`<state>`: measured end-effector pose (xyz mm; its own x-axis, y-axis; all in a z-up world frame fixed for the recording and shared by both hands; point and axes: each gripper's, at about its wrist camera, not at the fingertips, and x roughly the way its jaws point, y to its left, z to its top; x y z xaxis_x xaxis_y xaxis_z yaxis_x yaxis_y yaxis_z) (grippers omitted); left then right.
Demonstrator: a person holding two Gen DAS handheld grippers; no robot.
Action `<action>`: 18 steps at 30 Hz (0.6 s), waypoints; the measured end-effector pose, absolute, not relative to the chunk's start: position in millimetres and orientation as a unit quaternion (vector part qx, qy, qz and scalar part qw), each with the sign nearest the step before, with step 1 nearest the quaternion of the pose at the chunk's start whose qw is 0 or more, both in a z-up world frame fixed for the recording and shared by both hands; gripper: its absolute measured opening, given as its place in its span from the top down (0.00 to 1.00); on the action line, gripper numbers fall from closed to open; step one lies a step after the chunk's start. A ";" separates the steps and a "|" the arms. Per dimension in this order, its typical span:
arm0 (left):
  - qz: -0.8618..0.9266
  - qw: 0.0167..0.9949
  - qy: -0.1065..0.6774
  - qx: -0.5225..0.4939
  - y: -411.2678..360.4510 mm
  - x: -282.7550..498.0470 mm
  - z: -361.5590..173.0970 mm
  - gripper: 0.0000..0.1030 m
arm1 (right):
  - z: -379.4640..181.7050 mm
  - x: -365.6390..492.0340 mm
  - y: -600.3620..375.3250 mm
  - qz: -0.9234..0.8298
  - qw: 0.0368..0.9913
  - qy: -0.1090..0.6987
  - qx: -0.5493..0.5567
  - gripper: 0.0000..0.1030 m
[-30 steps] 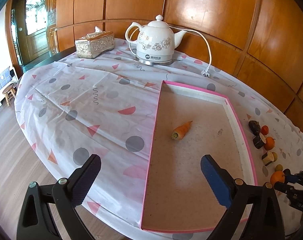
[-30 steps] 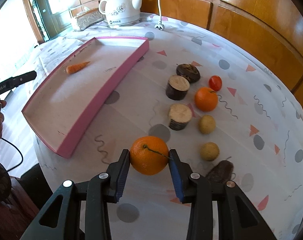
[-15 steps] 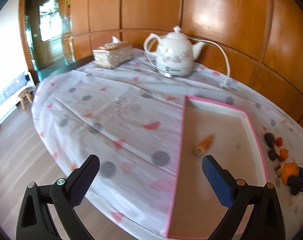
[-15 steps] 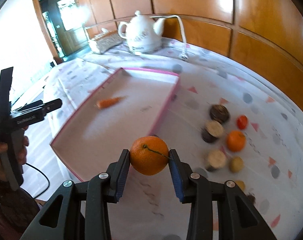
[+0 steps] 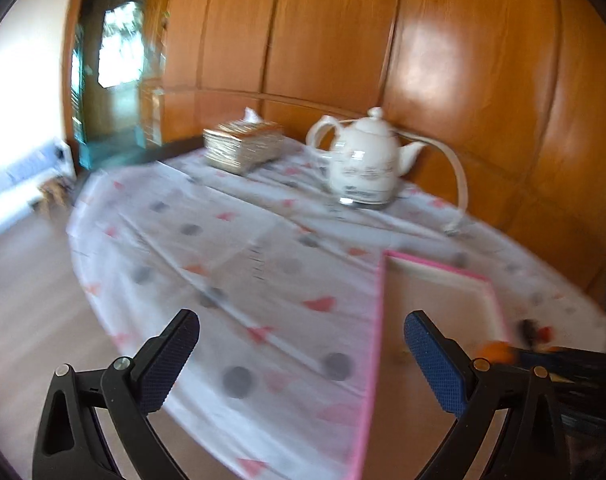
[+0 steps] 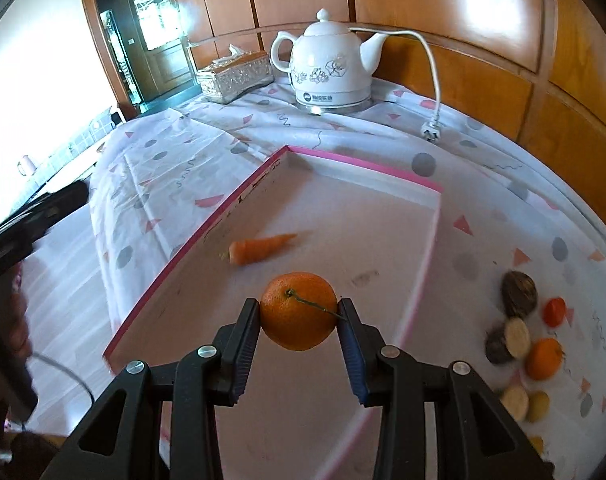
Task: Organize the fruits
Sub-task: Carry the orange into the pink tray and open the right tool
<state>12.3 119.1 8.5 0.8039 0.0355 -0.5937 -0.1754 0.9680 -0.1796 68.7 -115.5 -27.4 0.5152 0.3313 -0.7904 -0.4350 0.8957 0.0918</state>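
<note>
- The counter, under its spotted cloth, fills most of my right wrist view, with a white kettle and a tissue box in the upper part of the frame.
- The pink-rimmed tray lies in the middle of the frame. It looks light and shallow, so I judge a hard drop could nudge it.
- My right claw sits at lower centre, closed to a narrow gap on the held orange, one pad on each side at its widest part. The fruit hangs over the near half of the tray.
- I judge that orange firm but squashable, with a pebbled rind that grips well. A hold across the middle suits it, with modest pressure only.
- My left claw, at the bottom of its blurred view, stands wide open and empty over the counter edge.
- A carrot lies in the tray, just beyond the orange. It looks stiff and tapered, so it is best taken at the thick end.
- The loose fruits cluster at the right edge, small, round and likely to roll.
</note>
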 end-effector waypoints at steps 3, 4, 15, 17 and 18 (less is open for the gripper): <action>0.060 0.935 0.330 -0.113 116.1 16.8 1.8 0.00 | -34.3 84.2 -103.3 0.219 0.866 0.444 -0.063 0.61; 0.058 0.934 0.335 -0.111 115.1 17.7 0.0 0.00 | -36.1 86.9 -101.2 0.217 0.866 0.446 -0.065 0.60; 0.049 0.927 0.362 -0.078 96.6 18.2 -14.7 0.00 | -30.8 75.7 -114.3 0.200 0.877 0.433 -0.051 0.42; 0.044 0.927 0.364 -0.075 90.7 16.6 -15.4 0.00 | -28.9 68.6 -117.5 0.192 0.881 0.428 -0.062 0.42; 0.040 0.927 0.365 -0.073 87.6 16.1 -15.6 0.00 | -28.0 64.6 -119.6 0.187 0.883 0.425 -0.069 0.42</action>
